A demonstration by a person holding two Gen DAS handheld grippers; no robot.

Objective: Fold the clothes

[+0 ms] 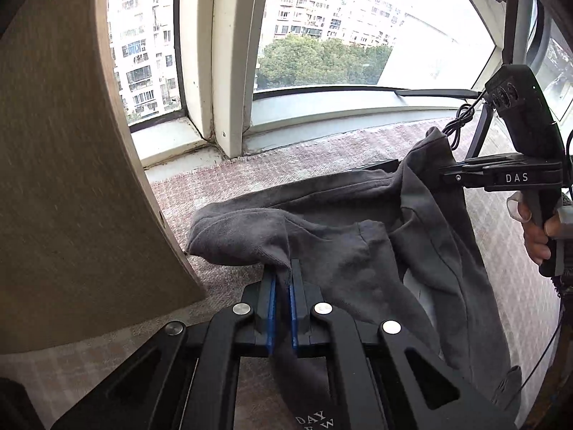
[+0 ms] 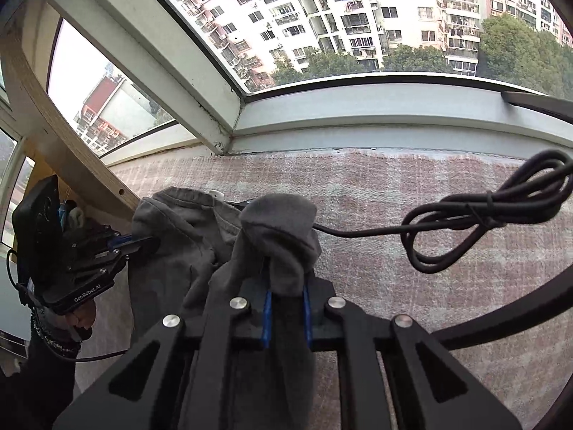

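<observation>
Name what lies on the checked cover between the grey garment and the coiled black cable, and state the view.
Only bare checked cover, crossed by the black cable's own lead running toward the grey garment; right wrist view.

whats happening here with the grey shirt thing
A person is working a grey garment with two handheld grippers over a pinkish checked cover by the window. The left gripper is clamped on one bunched edge of the cloth, and the right gripper is clamped on another. The cloth hangs crumpled between them, not yet folded. A coiled black cable lies on the cover to one side.
</observation>
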